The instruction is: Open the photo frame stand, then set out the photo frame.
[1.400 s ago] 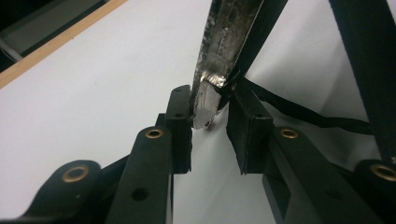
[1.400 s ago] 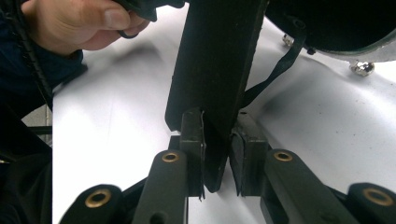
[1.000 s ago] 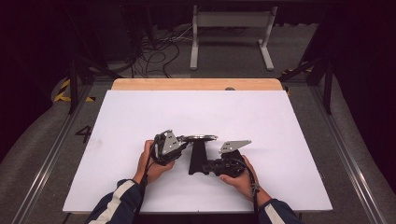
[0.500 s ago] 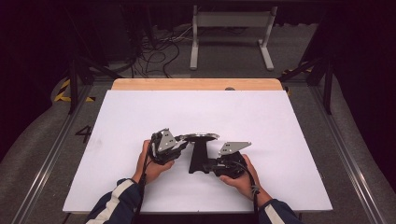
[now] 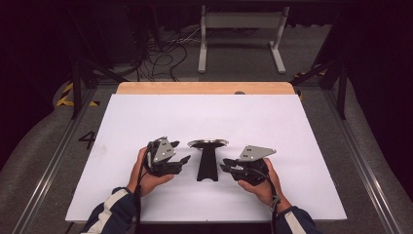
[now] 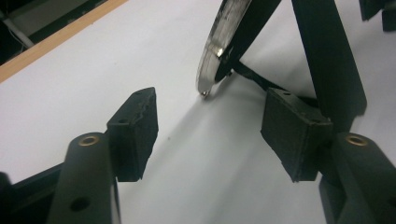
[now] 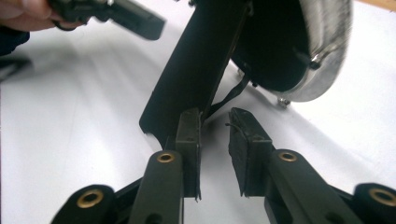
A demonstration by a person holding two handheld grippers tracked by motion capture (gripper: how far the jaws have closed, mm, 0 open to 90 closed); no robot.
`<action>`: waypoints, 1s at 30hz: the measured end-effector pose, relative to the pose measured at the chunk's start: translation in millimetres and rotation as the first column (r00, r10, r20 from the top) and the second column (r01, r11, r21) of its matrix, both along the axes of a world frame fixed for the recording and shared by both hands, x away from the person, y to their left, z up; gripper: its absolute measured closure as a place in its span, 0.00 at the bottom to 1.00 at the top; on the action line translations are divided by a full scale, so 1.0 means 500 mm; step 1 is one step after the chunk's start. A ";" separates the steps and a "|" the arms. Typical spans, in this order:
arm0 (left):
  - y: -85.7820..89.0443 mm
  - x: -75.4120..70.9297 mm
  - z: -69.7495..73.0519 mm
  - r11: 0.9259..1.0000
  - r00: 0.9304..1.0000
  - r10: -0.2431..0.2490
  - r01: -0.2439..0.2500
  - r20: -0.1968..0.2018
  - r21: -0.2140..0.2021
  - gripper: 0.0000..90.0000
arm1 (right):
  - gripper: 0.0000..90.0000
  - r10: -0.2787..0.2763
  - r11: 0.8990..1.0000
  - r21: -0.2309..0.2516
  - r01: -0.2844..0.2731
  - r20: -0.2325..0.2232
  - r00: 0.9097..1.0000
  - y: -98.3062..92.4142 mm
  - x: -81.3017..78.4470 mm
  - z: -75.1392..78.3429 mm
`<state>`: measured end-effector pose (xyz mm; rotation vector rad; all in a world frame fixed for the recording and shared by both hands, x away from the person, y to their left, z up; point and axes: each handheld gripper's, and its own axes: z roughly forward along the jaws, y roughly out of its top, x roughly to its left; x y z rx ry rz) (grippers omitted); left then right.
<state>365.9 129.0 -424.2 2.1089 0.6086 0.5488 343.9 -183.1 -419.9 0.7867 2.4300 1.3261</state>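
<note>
White counter [image 5: 146, 112] holds a black stand [image 5: 207, 165] with a round silver top, standing upright between the two grippers. Left gripper [image 5: 184, 161] sits just beside it, its jaws apart after just opening, nothing between them. Right gripper [image 5: 225, 167] has its jaws a little apart, also holding nothing.

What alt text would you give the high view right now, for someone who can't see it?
A black stand with a round silvery top stands upright on a white table, between two hand-held claws. The left claw sits just left of the stand, its jaws apart and having just been opening with nothing between them; the right claw points at the stand's base from the right.
</note>
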 end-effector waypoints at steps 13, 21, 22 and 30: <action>0.085 -0.043 -0.004 0.999 0.999 -0.022 0.020 -0.036 -0.038 0.33 | 0.89 -0.015 1.000 0.004 0.015 0.031 0.999 0.013 -0.011 0.005; 0.090 -0.037 -0.014 0.998 0.995 -0.026 0.020 -0.092 -0.067 0.30 | 0.89 -0.016 1.000 0.010 0.016 0.048 0.999 0.022 -0.019 0.010; 0.089 -0.035 -0.016 0.998 0.995 -0.021 0.015 -0.094 -0.061 0.29 | 0.89 -0.016 1.000 0.010 0.016 0.051 0.999 0.025 -0.021 0.011; 0.089 -0.024 -0.020 0.999 0.996 -0.010 0.005 -0.087 -0.051 0.34 | 0.87 -0.020 1.000 0.011 0.020 0.067 0.998 0.041 -0.027 0.012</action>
